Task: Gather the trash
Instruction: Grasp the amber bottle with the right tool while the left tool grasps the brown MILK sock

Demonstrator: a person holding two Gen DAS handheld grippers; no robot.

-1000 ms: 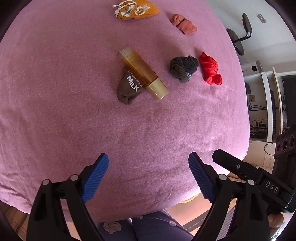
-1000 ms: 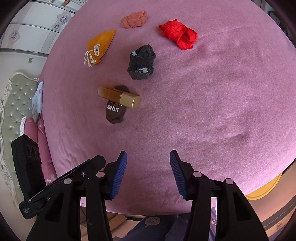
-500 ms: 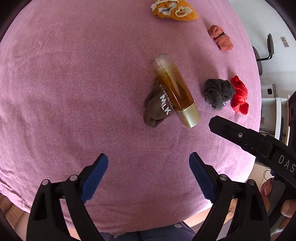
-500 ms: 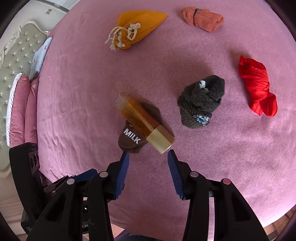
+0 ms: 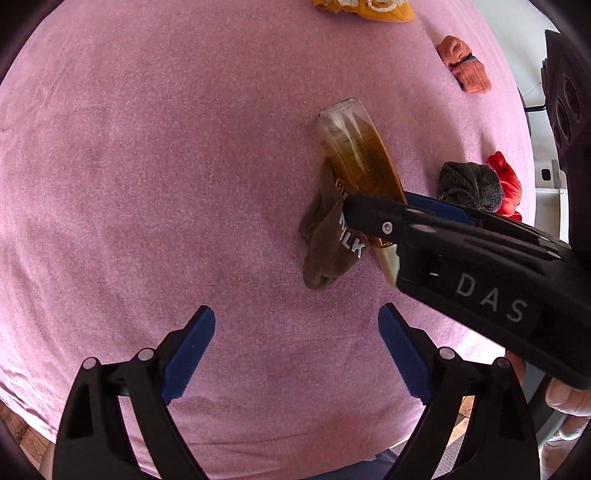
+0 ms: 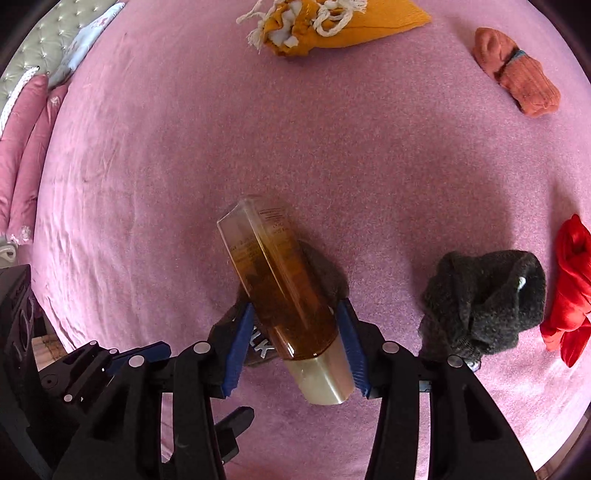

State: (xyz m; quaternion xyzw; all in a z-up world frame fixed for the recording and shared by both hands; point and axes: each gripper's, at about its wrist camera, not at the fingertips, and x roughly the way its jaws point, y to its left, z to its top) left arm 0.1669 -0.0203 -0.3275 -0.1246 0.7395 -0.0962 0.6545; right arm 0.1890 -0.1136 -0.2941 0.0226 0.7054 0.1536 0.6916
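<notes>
An amber bottle (image 6: 280, 288) with a pale gold cap lies on a brown "MILK" sock (image 5: 328, 243) on the pink bed cover (image 5: 147, 184). My right gripper (image 6: 297, 332) is open with its blue pads on either side of the bottle's lower body, close to the cap; whether the pads touch it I cannot tell. In the left wrist view the right gripper (image 5: 376, 214) reaches in from the right over the bottle (image 5: 358, 158). My left gripper (image 5: 295, 350) is open and empty, hovering above the bare cover in front of the sock.
A dark grey sock (image 6: 484, 302), a red cloth (image 6: 569, 288), a salmon sock (image 6: 517, 74) and an orange pouch with white cords (image 6: 332, 22) lie on the cover. Pink pillows (image 6: 22, 147) lie at the left. The bed's edge runs along the bottom.
My right gripper has moved forward and down until its fingers straddle the bottle. My left gripper has moved closer to the cover and a little left.
</notes>
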